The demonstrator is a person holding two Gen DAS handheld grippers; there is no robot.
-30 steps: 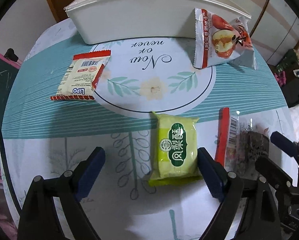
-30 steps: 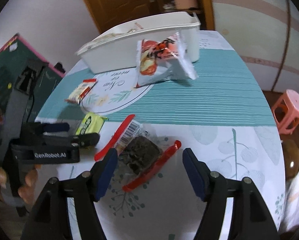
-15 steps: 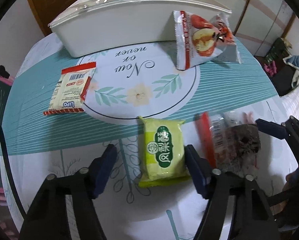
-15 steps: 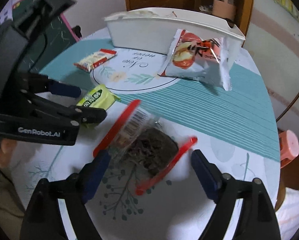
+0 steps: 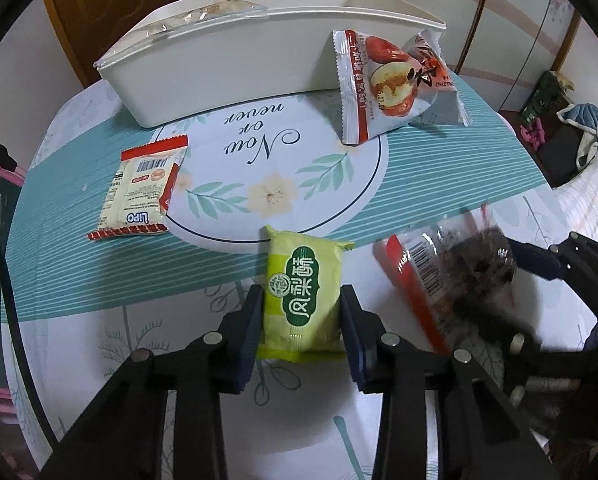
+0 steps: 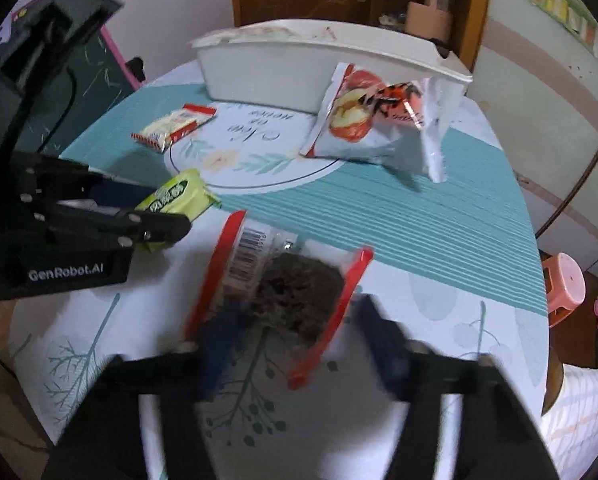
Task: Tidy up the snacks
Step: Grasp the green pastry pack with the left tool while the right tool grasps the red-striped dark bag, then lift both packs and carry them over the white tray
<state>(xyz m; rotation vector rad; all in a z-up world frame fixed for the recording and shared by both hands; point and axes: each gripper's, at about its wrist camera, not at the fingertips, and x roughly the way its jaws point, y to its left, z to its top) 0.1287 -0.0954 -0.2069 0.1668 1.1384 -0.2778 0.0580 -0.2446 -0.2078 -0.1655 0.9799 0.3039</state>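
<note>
My left gripper is shut on a green snack pack, its blue pads pressing both sides; the pack lies on the table. It also shows in the right wrist view. My right gripper is closing around a clear red-edged pack of dark snack, blurred by motion; its jaws are still a little apart. That pack shows in the left wrist view. A white bin stands at the far side, with a red-and-white bag leaning on it. A LIPO pack lies at left.
The round table has a teal and white cloth. A clear bag lies in the bin's left end. A pink stool stands beyond the table's right edge. A chalkboard is at left.
My left gripper has closed onto the green pack. My right gripper has moved forward over the dark snack pack and its jaws have narrowed.
</note>
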